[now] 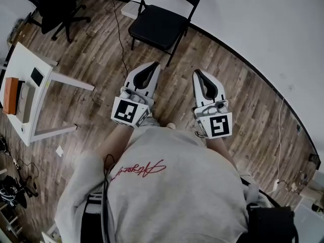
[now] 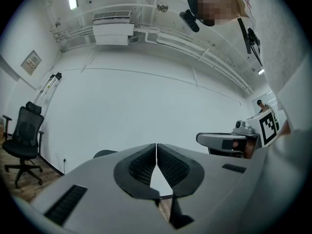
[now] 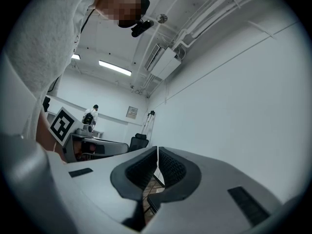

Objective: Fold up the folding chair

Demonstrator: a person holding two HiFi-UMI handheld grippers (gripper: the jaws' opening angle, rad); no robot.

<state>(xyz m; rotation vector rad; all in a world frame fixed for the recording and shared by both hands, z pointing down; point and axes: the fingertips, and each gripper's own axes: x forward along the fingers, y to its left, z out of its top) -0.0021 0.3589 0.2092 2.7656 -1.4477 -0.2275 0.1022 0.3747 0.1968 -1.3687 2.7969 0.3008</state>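
A black folding chair (image 1: 164, 15) stands unfolded on the wood floor by the white wall, straight ahead of me in the head view. My left gripper (image 1: 153, 67) is held level in front of my body, short of the chair, its jaws shut with nothing between them. My right gripper (image 1: 198, 75) is beside it, also shut and empty. In the left gripper view the shut left gripper (image 2: 156, 147) points at the white wall, with a dark edge of the chair (image 2: 104, 153) just over its body. In the right gripper view the right gripper (image 3: 157, 151) points along the wall.
A black office chair (image 1: 53, 4) stands at the far left, also seen as the office chair (image 2: 22, 135) by the wall. A white table (image 1: 28, 92) with an orange box (image 1: 10, 95) is on the left. A cable (image 1: 119, 29) runs across the floor beside the folding chair.
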